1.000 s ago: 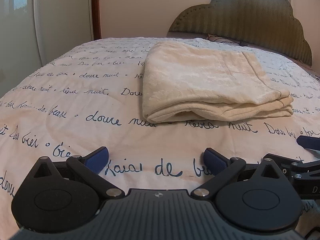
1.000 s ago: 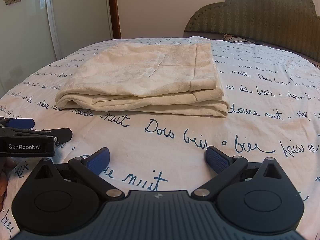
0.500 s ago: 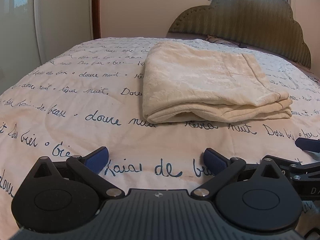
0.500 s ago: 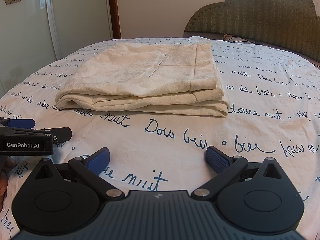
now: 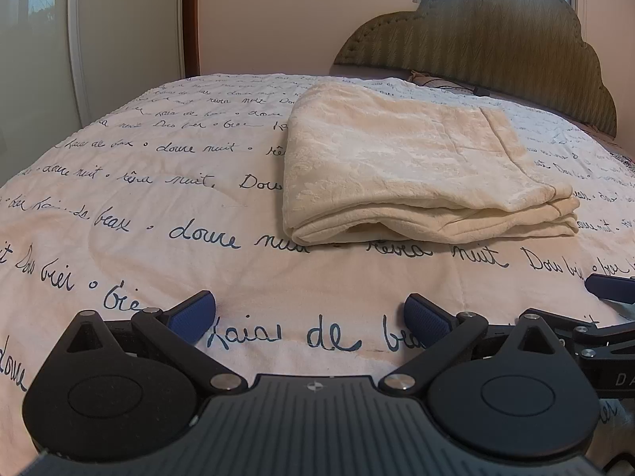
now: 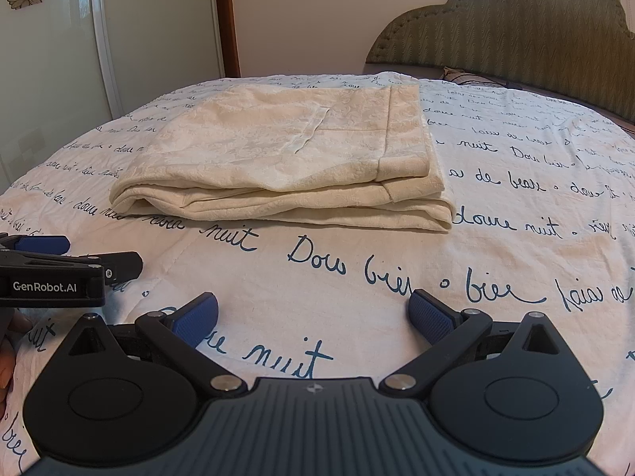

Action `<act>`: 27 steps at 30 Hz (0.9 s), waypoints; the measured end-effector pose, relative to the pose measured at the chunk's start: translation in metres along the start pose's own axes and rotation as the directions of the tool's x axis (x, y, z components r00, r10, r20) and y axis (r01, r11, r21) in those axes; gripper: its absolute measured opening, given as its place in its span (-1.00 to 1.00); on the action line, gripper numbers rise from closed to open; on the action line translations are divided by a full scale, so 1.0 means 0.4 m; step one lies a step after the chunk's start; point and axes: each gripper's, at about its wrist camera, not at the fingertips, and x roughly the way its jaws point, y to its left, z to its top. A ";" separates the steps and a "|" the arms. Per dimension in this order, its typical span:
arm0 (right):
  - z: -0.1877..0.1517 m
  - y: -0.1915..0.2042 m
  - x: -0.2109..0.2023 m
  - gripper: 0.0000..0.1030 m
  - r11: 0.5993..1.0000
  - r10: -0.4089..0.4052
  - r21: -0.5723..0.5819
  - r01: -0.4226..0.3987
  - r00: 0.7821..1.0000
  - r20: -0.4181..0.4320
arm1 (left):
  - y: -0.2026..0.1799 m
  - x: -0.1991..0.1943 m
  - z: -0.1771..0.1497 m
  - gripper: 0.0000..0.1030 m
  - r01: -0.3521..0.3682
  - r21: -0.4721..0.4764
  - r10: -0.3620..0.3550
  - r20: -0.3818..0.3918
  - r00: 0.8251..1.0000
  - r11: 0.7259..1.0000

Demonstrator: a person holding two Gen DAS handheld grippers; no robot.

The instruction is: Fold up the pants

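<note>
Almost nothing has moved since a second ago: in my left view the pants have slid very slightly toward 6 o'clock, and the other gripper's blue tip at 3 o'clock has dropped a touch; my right view looks the same as before.

The pants lie folded into a thick cream rectangle on the bedspread, with stacked layers showing along the near edge. In my left view they sit at about 1 o'clock from centre; in my right view they sit at about 12 o'clock, a hemmed edge on their right side and a pocket seam across the top layer. Neither gripper touches them; bare printed bedspread lies between.

My left gripper is spread wide, blue pads far apart, nothing between them but the bedspread's blue script. My right gripper is equally wide and empty. Each shows in the other's view: the right at 3 o'clock in the left view, the left at 9 o'clock in the right view, just beside one another.

A padded headboard stands beyond the pants at 1 o'clock, and wardrobe doors at 10 o'clock.
</note>
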 end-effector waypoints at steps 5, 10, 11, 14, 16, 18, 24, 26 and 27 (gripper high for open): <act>0.000 0.000 0.000 1.00 1.000 0.000 0.000 0.000 1.000 0.000 | 0.000 0.000 0.000 1.00 -0.001 0.001 0.001 0.000 1.000 1.000; 0.000 0.000 0.000 1.00 1.000 0.000 0.000 0.000 1.000 0.000 | -0.001 0.001 0.001 1.00 0.001 -0.001 -0.001 0.000 1.000 1.000; 0.000 0.000 0.000 1.00 1.000 0.000 0.000 0.000 1.000 0.000 | 0.000 0.002 0.001 1.00 0.002 -0.002 -0.002 0.000 1.000 1.000; 0.001 0.000 0.000 1.00 1.000 0.000 0.000 0.000 1.000 0.000 | 0.000 0.002 0.001 1.00 0.001 -0.001 -0.001 0.000 1.000 1.000; 0.000 0.000 0.000 1.00 1.000 0.000 0.000 0.000 1.000 0.000 | -0.001 0.002 0.000 1.00 -0.001 0.002 0.001 -0.001 1.000 1.000; 0.000 0.000 0.000 1.00 1.000 0.000 0.000 0.000 1.000 0.000 | -0.001 0.003 0.000 1.00 -0.002 0.003 0.002 -0.001 1.000 1.000; 0.000 0.000 0.000 1.00 1.000 0.000 0.000 0.000 1.000 0.000 | 0.001 0.004 0.001 1.00 0.001 0.000 -0.001 -0.001 1.000 1.000; 0.000 0.000 0.000 1.00 1.000 -0.001 0.000 0.001 1.000 0.000 | 0.002 0.004 0.001 1.00 0.004 -0.001 -0.004 0.000 1.000 1.000; 0.000 0.000 0.000 1.00 1.000 -0.001 0.000 0.001 1.000 0.000 | 0.004 0.004 0.001 1.00 0.005 -0.003 -0.005 0.001 1.000 1.000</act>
